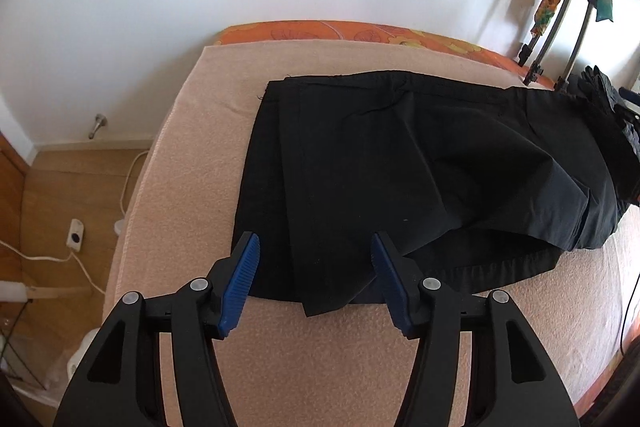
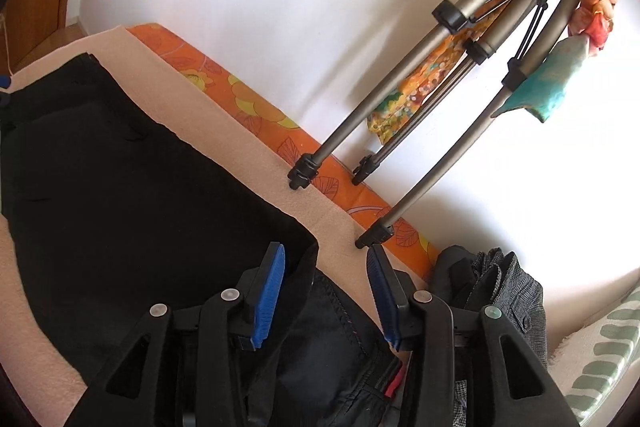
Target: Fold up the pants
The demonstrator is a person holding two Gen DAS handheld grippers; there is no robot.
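Left tongs [image 1: 316, 247]: jaws apart, ribbed blue pads [image 1: 240, 281] clear of cloth, nothing gripped; they hover over the near hem edge of the pants [image 1: 400, 167], and a pointed flap of fabric lies below the gap between them. Right tongs [image 2: 326, 263]: jaws likewise apart, nothing pinched; the folded corner of the pants [image 2: 140, 187] and a stitched seam of the layer beneath sit under the gap, with the left pad just beside the fold's rounded corner. Pants: black, smooth, matte woven cloth, folded over into a broad slab with soft creases and one puffed fold toward its right side in the left wrist view. They lie on a beige, nubbly blanket [image 1: 320, 367] covering the bed. Beyond the blanket's far edge, an orange floral mattress cover [image 1: 360, 35] shows as a strip along the white wall. Beside the right tongs, a heap of dark and grey tweed-like garments [image 2: 500, 287]. Further back, three grey metal tripod legs [image 2: 400, 83] with black clamps stand on the bed edge; colourful cloths [image 2: 420, 83] hang behind them. Wooden floor and a white cable [image 1: 128, 179] at left.
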